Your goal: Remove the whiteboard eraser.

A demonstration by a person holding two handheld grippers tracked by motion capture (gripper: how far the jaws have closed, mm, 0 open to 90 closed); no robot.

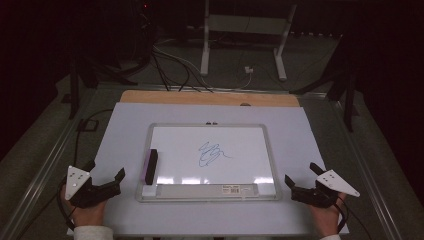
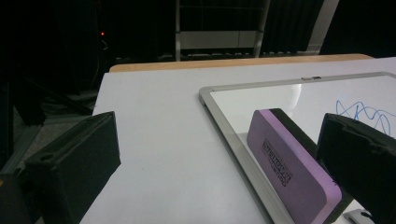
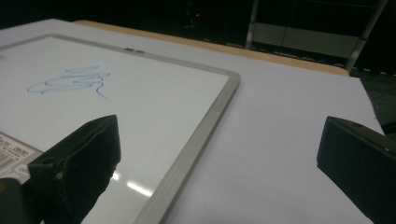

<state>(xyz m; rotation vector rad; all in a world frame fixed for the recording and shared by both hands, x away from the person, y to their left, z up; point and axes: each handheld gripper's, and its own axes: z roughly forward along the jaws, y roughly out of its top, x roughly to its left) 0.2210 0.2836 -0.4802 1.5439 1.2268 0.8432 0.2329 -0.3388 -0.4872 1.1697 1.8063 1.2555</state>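
Observation:
A silver-framed whiteboard (image 1: 210, 129) lies flat in the middle of the white table, with a blue scribble (image 1: 212, 153) near its centre. A purple eraser with a black felt side (image 1: 150, 166) rests on the board's left edge; it looms close in the left gripper view (image 2: 289, 165). My left gripper (image 1: 106, 175) sits on the table left of the board, open and empty, its jaws wide apart (image 2: 215, 163). At the board's lower right corner my right gripper (image 1: 301, 175) is open too, holding nothing (image 3: 219, 158). The scribble (image 3: 70, 80) and the board's right frame (image 3: 205, 126) lie ahead of it.
A wooden strip (image 1: 210, 97) runs along the table's far edge. Beyond it are white stand legs (image 1: 242, 37) and loose cables (image 1: 170, 65) on the dark floor. A label strip (image 1: 207, 189) runs along the board's bottom. Metal rails (image 1: 35, 175) flank the table.

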